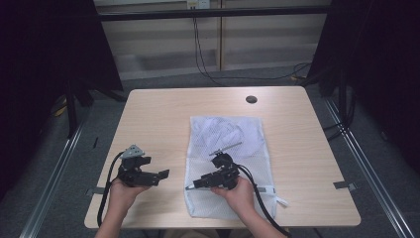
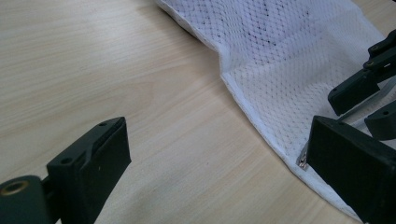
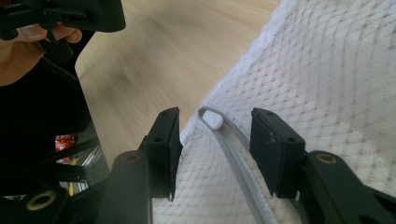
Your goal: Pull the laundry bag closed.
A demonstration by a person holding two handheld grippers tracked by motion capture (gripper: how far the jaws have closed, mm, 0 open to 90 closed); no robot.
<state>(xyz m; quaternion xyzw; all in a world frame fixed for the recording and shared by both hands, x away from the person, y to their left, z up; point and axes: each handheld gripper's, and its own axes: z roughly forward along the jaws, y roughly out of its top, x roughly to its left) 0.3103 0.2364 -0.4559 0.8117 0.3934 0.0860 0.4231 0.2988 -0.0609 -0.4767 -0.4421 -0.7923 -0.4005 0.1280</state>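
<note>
Mesh laundry bag (image 1: 225, 148) lies flat on the table (image 1: 158, 129), its zipper pull (image 3: 214, 120) at the near left corner. Right gripper (image 3: 215, 151) has its jaws apart around that pull, not yet pressing. Better to centre the pull between them before closing. Left gripper (image 2: 215, 168) waits beside the bag, jaws wide apart, holding nothing.

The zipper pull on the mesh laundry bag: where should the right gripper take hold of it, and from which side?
Grip the white zipper pull at the end of the grey zipper track, near the mesh bag's left edge. It lies flat and small, so come along the track, as the right gripper does: jaws straddling it, not yet touching.
</note>
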